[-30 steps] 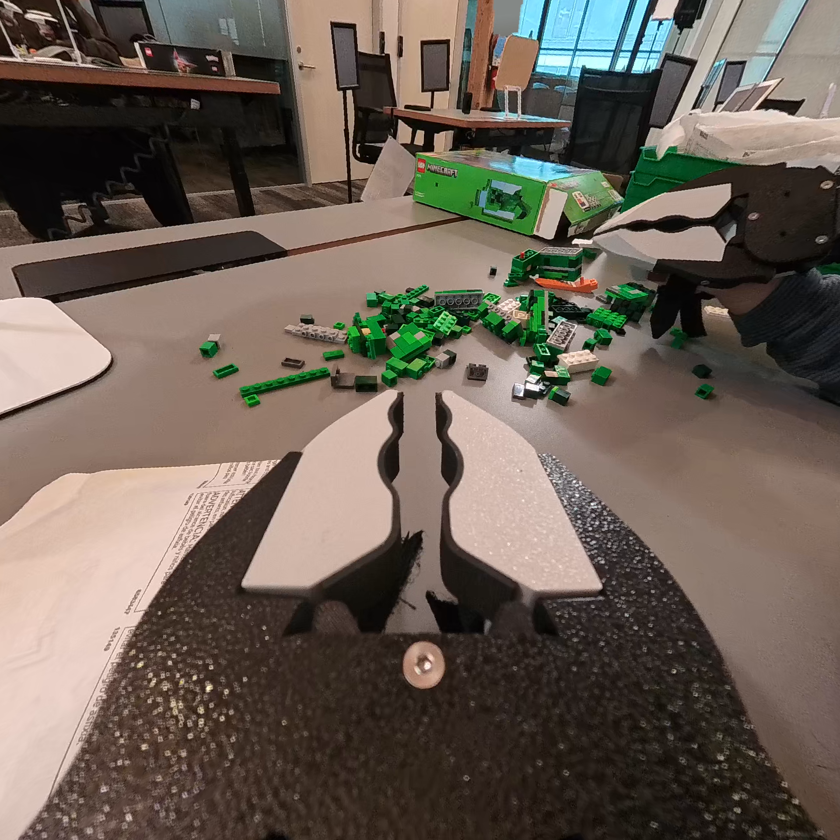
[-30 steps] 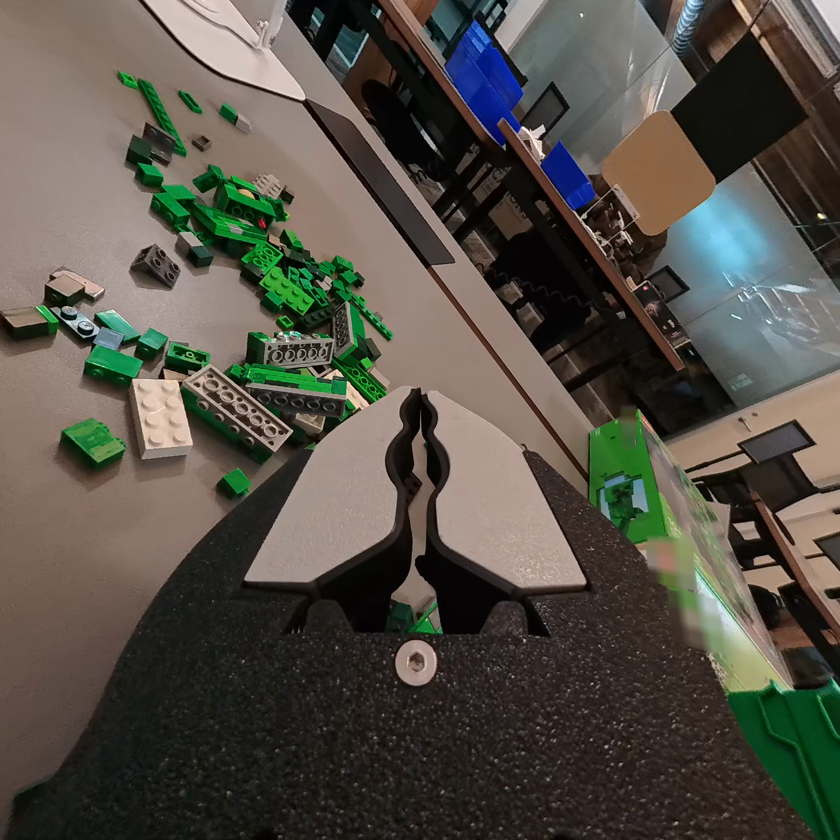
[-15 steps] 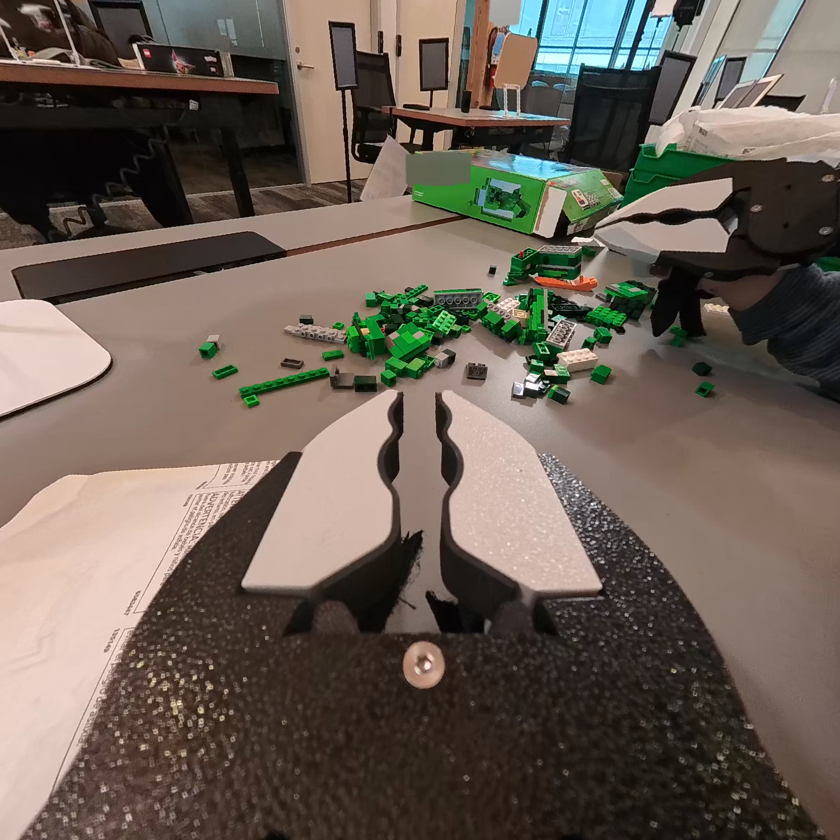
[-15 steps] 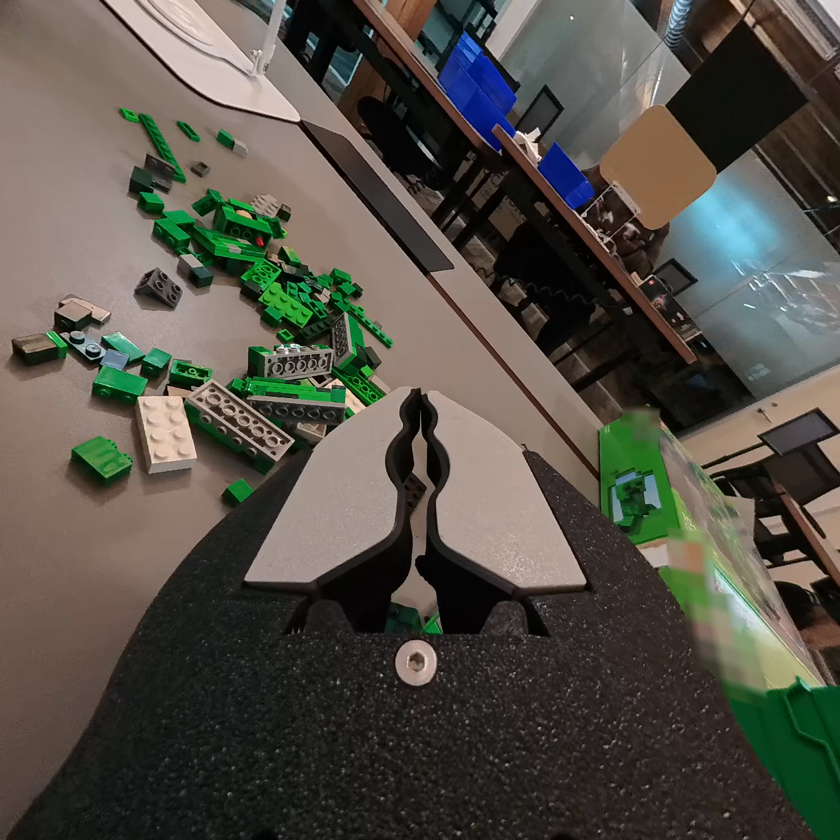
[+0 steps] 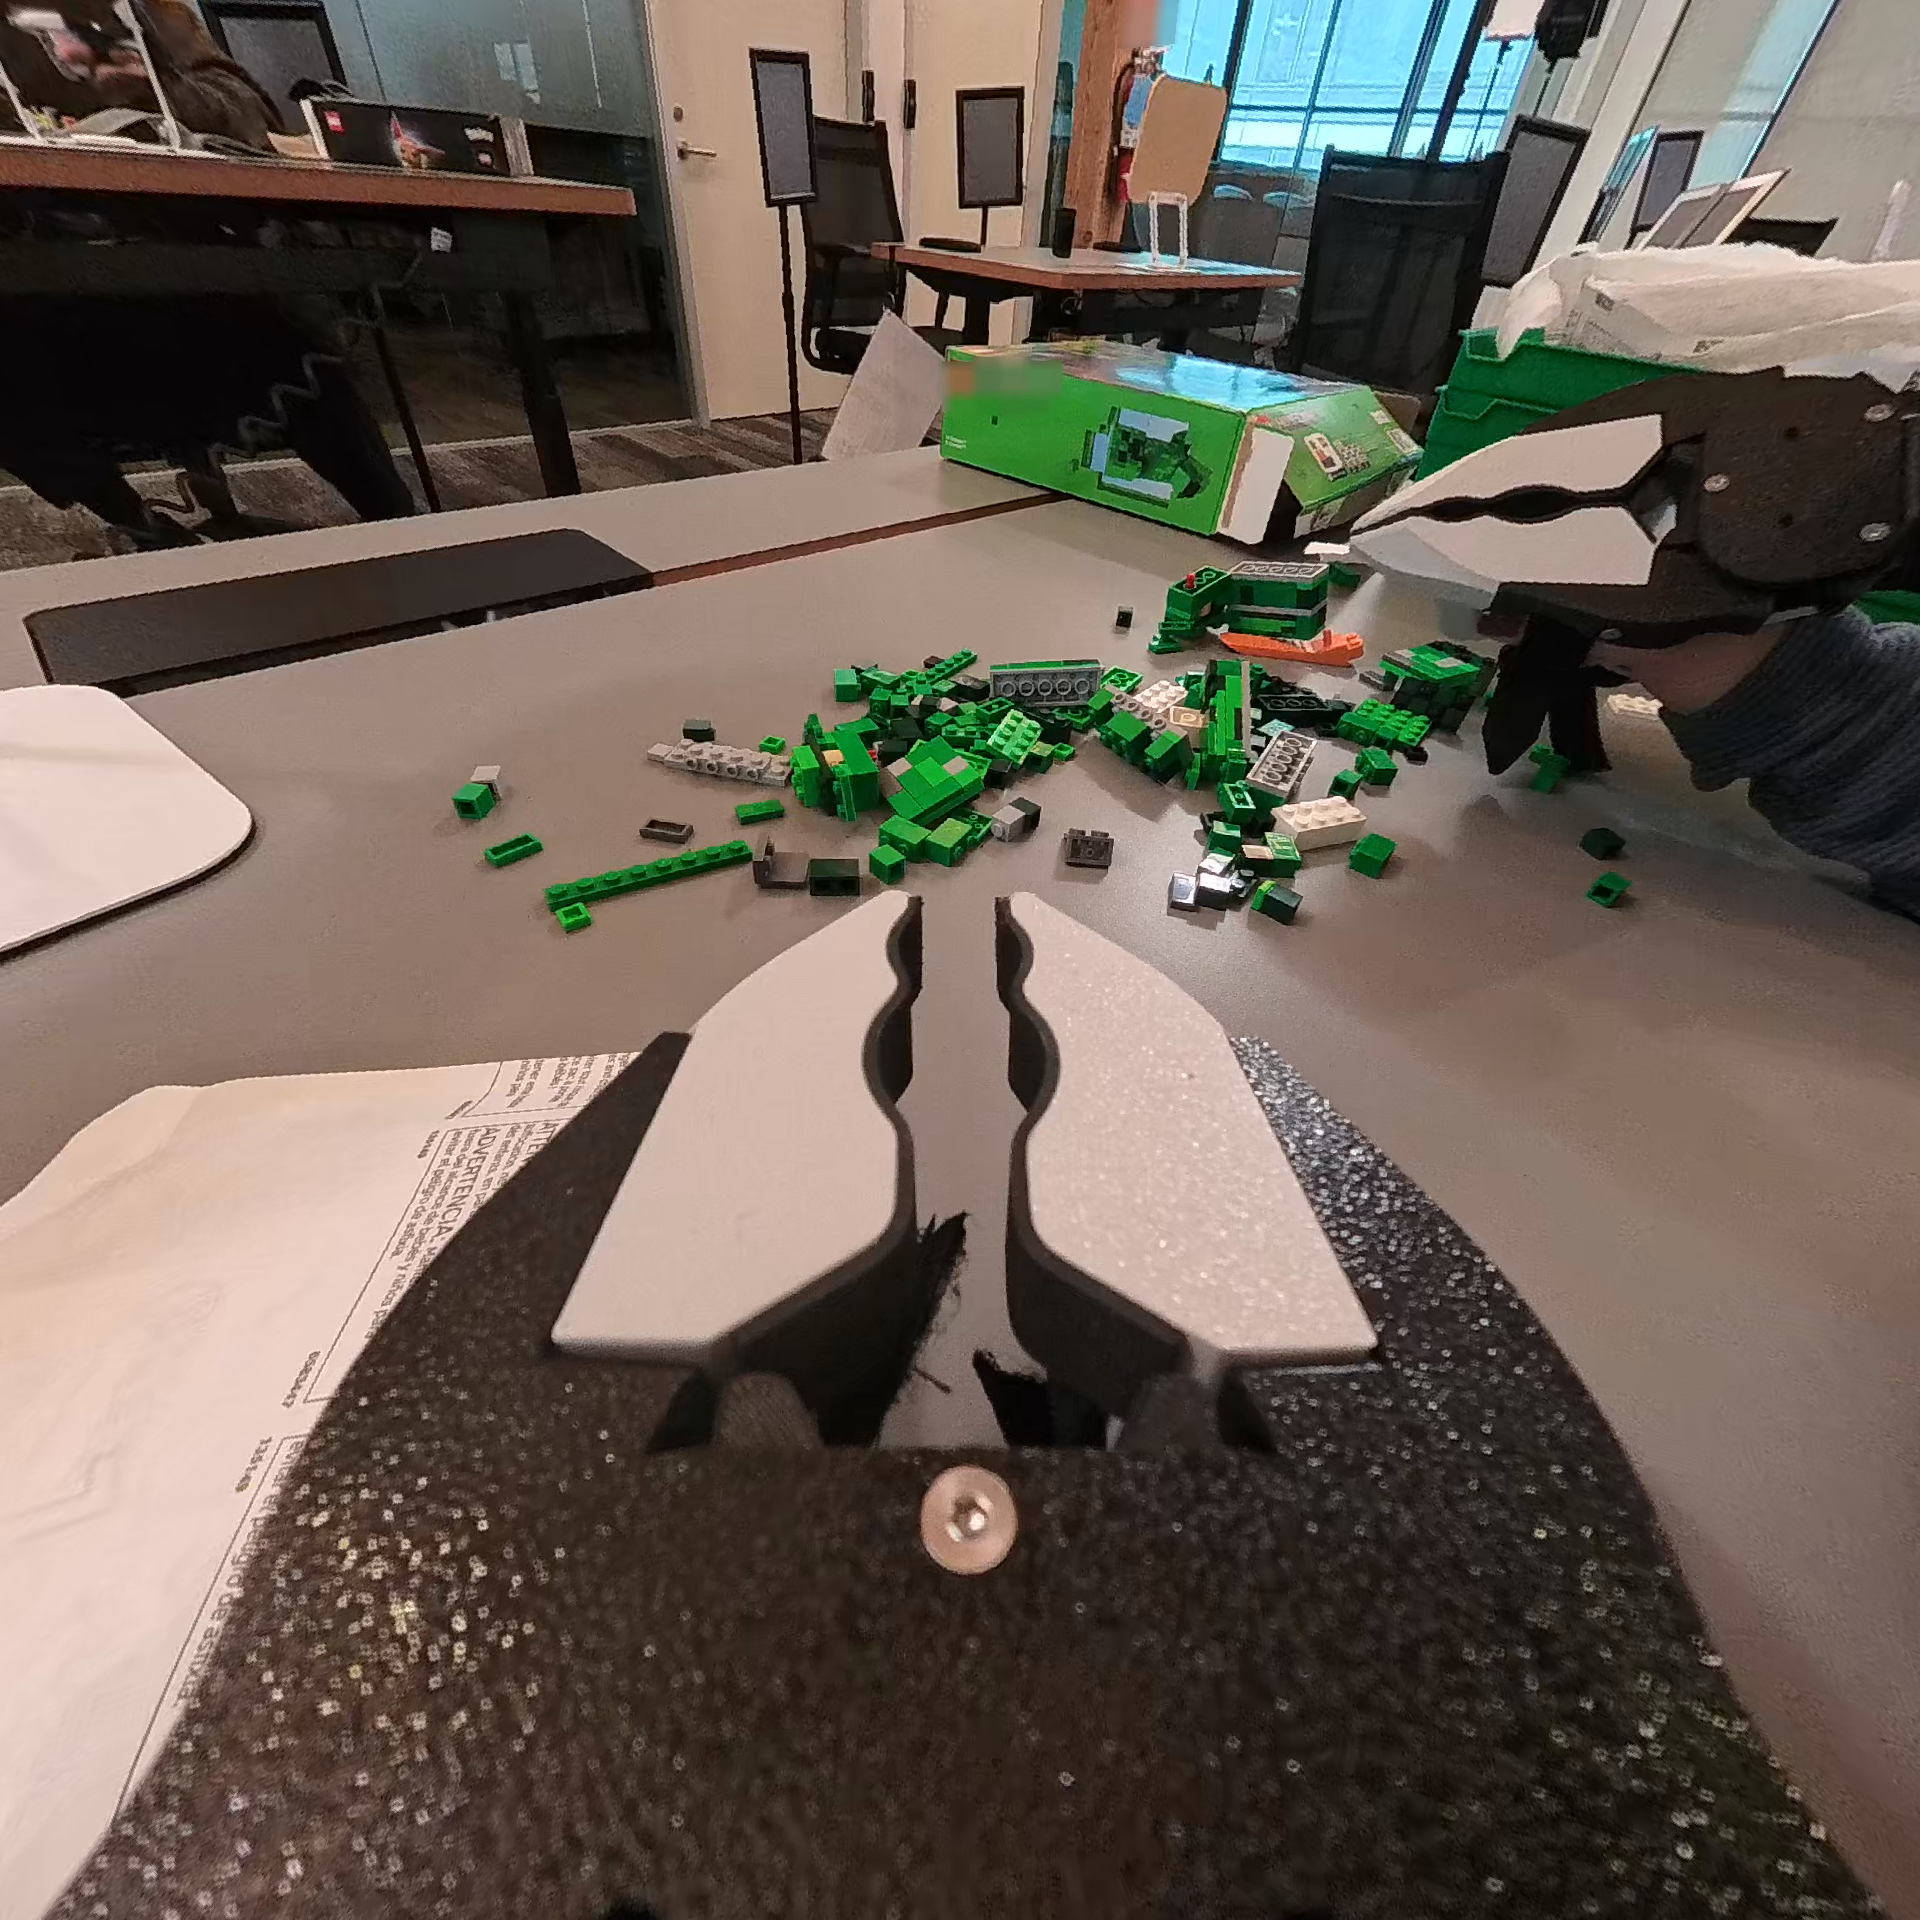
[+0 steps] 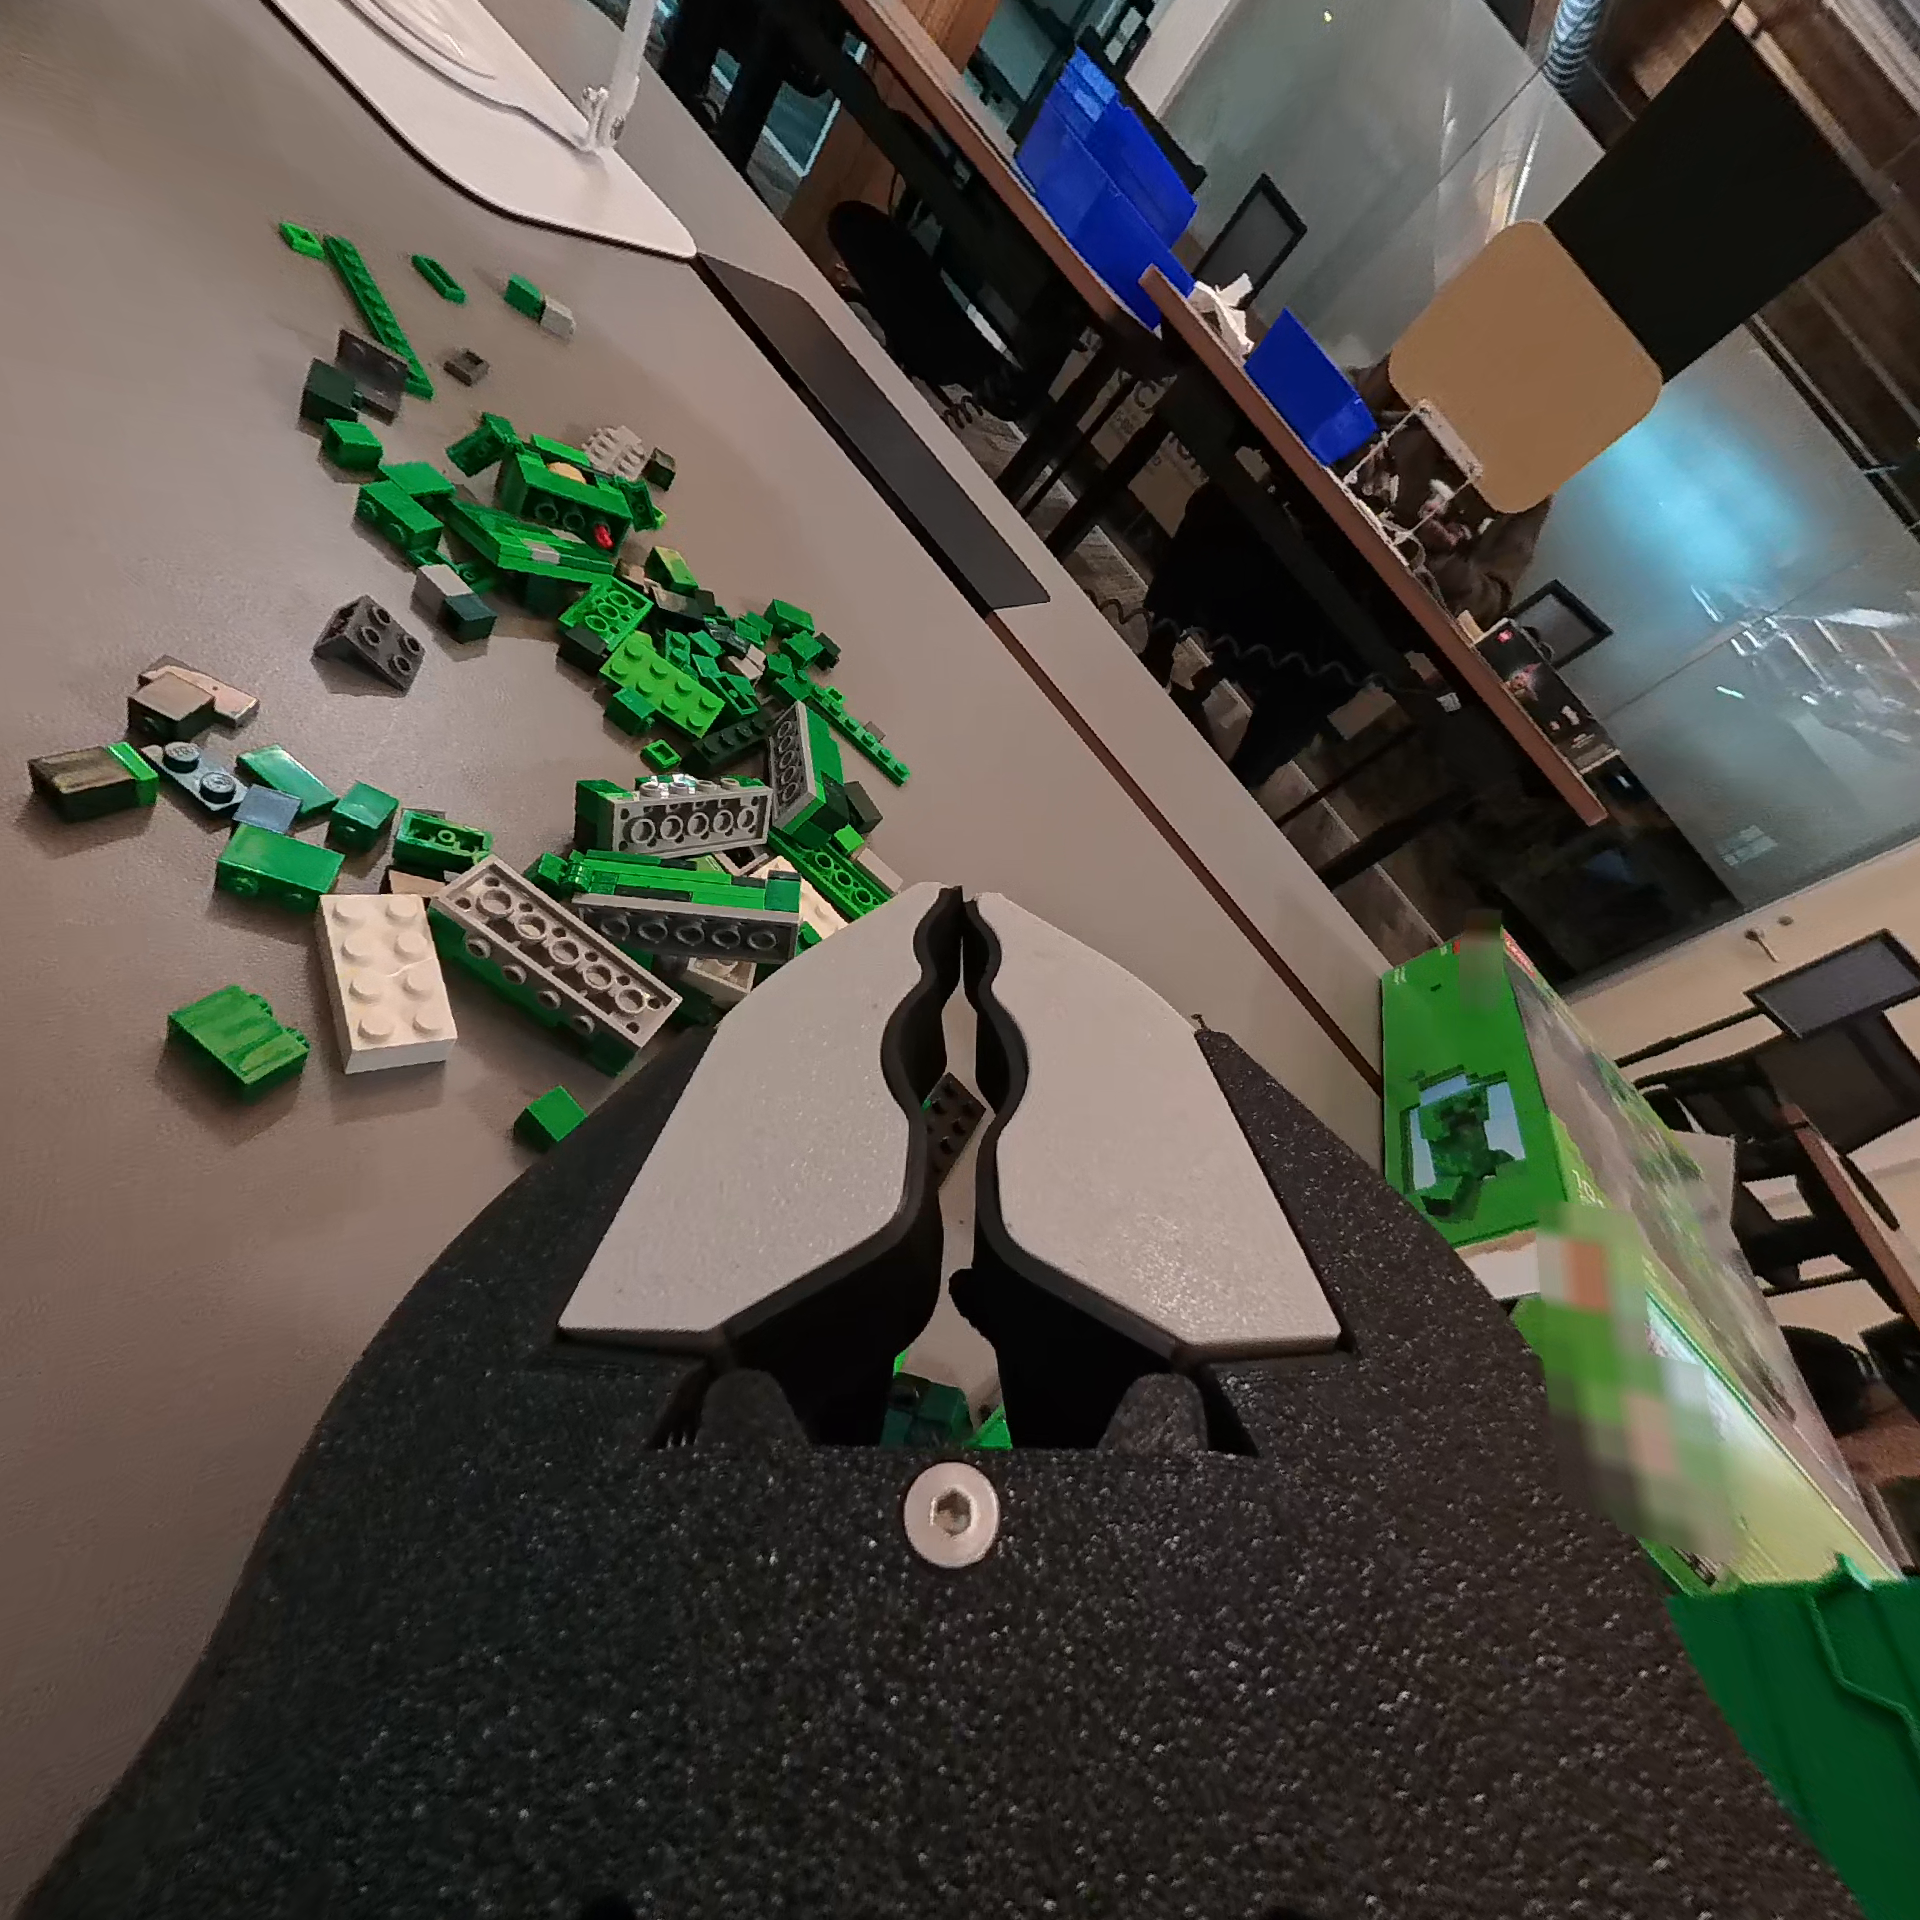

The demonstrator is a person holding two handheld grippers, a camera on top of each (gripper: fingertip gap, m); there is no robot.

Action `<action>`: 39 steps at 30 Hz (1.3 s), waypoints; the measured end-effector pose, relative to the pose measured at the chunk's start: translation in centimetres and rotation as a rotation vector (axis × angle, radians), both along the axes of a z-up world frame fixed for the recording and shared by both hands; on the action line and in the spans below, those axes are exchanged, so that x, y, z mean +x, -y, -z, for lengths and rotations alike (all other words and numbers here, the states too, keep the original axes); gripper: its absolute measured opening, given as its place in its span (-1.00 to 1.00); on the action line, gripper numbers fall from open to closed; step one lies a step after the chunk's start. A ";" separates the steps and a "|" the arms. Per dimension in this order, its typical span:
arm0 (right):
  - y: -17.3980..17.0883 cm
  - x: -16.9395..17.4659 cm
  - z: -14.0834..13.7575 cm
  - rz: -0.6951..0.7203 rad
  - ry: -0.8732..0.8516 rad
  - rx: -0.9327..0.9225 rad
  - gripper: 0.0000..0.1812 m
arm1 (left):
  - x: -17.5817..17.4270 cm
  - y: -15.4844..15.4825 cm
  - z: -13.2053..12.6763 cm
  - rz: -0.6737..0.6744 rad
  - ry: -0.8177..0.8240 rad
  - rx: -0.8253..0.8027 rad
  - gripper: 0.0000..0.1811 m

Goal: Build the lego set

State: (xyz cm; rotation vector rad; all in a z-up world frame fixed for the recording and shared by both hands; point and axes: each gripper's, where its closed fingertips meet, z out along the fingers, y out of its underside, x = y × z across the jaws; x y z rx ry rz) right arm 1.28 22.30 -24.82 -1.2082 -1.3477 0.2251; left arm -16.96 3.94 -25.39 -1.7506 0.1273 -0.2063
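A grey table fills both views. At its far edge lies a green box, on its side with an end flap open; a green crate topped with white paper stands just beside it. A white printed sheet lies at the near left, partly under the left gripper, and a white mat sits farther left.

The bricks are spread loose over the middle of the table, mostly green with some grey, black and white, among them a long green plate off to the left and a white brick at the near side of the pile in the right wrist view. A partly built green block with an orange piece touching it stands behind the pile, near the box.

The left gripper hovers short of the pile, its jaws apart by a narrow gap and empty. The right gripper is above the pile's right end, tips nearly touching, with a small black plate pinched between the jaws farther back.
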 end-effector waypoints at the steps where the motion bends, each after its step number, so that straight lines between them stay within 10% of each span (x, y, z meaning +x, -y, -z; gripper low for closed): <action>1: 0.0 0.0 0.0 0.000 0.001 0.000 -1.00 | 0.0 0.0 0.0 0.000 0.000 0.000 -0.86; 25: 0.7 1.6 -3.2 0.017 -0.109 -0.035 -1.00 | -0.2 0.0 0.0 -0.018 -0.003 0.003 -0.85; 39: -0.2 21.6 -9.6 0.400 -0.022 -0.048 -1.00 | 4.9 -2.5 -2.6 0.053 -0.037 0.049 -0.83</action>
